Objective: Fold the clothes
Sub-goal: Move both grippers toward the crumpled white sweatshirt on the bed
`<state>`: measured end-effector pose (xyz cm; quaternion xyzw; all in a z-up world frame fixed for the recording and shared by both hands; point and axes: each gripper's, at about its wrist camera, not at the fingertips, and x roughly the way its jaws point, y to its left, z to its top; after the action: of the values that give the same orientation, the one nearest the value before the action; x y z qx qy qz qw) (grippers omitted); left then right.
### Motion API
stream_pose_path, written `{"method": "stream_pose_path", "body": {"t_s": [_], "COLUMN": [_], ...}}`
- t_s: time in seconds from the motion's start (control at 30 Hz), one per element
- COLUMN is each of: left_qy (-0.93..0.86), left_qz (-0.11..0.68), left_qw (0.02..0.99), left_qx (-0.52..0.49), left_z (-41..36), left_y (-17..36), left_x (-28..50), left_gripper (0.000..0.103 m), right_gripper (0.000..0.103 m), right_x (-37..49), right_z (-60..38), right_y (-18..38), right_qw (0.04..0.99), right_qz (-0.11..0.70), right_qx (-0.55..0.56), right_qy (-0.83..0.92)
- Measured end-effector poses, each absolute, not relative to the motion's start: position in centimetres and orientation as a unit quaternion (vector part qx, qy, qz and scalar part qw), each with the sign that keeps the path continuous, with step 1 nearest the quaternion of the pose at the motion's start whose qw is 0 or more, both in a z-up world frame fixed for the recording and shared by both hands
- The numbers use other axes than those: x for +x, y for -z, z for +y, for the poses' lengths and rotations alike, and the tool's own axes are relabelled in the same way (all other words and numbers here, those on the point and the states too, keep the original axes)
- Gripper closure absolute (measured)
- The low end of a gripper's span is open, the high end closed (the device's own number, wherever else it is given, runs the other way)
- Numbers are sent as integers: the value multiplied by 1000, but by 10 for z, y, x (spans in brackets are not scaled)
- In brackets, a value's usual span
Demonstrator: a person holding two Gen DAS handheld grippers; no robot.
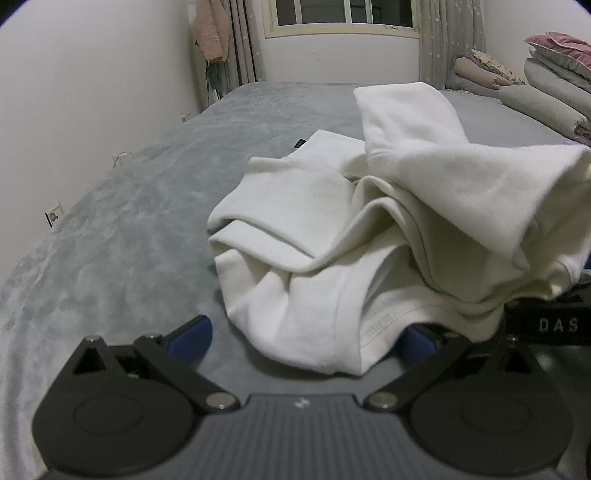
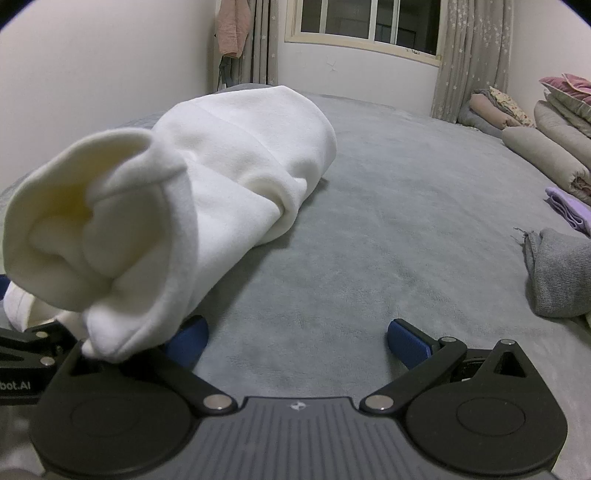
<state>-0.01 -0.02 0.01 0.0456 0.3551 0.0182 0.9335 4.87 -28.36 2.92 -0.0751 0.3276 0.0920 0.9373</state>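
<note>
A crumpled white garment [image 1: 332, 236] lies heaped on the grey bed cover [image 1: 122, 236]. My left gripper [image 1: 304, 338] is open wide at its near edge. The stitched hem bulges between the blue pads [image 1: 192, 336] and covers part of the right one, but neither pad presses on it. In the right wrist view the same garment [image 2: 236, 170] fills the left side. One sleeve cuff [image 2: 96, 229] droops over the left finger of my right gripper [image 2: 297, 339]. That gripper is open too, with only bed cover between its pads [image 2: 406, 341].
Folded quilts and pillows [image 2: 550, 147] are stacked at the right edge of the bed. A purple cloth [image 2: 570, 208] and a grey knit garment [image 2: 557, 273] lie nearer on that side. A white wall [image 1: 85, 103] runs along the left, and a window [image 2: 369, 18] with curtains stands at the far end.
</note>
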Motion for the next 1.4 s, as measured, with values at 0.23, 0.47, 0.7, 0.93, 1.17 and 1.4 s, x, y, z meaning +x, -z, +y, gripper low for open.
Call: {"method": "stream_pose_path", "body": {"t_s": [0.23, 0.47, 0.7, 0.93, 1.17, 1.4], "left_qy": [-16, -9, 5, 22, 34, 39], "left_qz": [358, 368, 370, 358, 347, 363], "left_qw": [933, 929, 928, 932, 932, 927], "left_qx": [41, 37, 49, 56, 97, 80], "left_z": [-2, 1, 4, 3, -5, 8], "left_y": [-1, -9, -16, -24, -34, -32], "left_x": [-1, 2, 0, -2, 10, 29], "left_gripper": [0, 0, 0, 0, 0, 0], "right_gripper": [0, 0, 0, 21, 60, 65], "right_x": [46, 37, 34, 29, 28, 27], "right_z": [-279, -275, -263, -255, -254, -244], "right_y": [-30, -36, -36, -38, -40, -50], "right_qw": [936, 932, 930, 924, 926, 930], "right_qz": [332, 344, 333, 329, 322, 302], "right_qx": [-80, -81, -112, -146, -142, -146], "right_qy": [-89, -77, -107, -128, -134, -149]}}
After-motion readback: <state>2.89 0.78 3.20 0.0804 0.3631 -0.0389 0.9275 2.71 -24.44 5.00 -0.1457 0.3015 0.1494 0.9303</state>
